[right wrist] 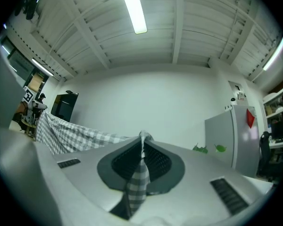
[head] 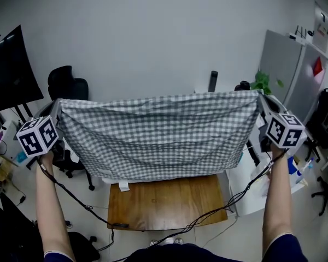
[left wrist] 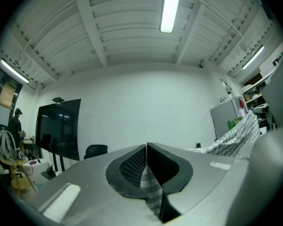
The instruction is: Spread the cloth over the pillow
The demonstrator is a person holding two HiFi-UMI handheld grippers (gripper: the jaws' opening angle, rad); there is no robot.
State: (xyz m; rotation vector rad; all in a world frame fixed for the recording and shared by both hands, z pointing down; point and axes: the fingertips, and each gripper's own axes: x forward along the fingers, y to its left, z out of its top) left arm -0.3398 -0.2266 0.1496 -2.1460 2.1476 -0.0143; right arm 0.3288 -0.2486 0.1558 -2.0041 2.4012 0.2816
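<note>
Head view first: the checked cloth (head: 153,138) is up in the air, stretched wide between two raised arms. Its top edge is pulled nearly straight and the rest sags like a curtain. It hangs in front of the far edge of the wooden tabletop (head: 169,201) and hides that side. Only the near part of the tabletop shows below the hem, where a small white label (head: 123,186) dangles near the left end.

The left tongs (head: 57,105) are at the cloth's upper left corner and the right tongs (head: 261,97) at the upper right. From up here the grip itself is too small to judge. Black cables (head: 82,203) trail down from both and cross the near edge of the tabletop.

Over to the left gripper view, and that settles it. The jaws are pressed together with a strip of checked fabric pinched between the dark pads (left wrist: 132,166). This view also shows a ceiling strip light (left wrist: 169,8) and a person (left wrist: 14,126) standing at the far left, neither visible from above.

The right gripper view tells the same story, the jaws clamped on a fold of cloth that pokes out above the tips. The fabric runs off to the left. A grey cabinet (right wrist: 231,135) and a green plant (right wrist: 207,149) sit to the right, and the head view has them too.
</note>
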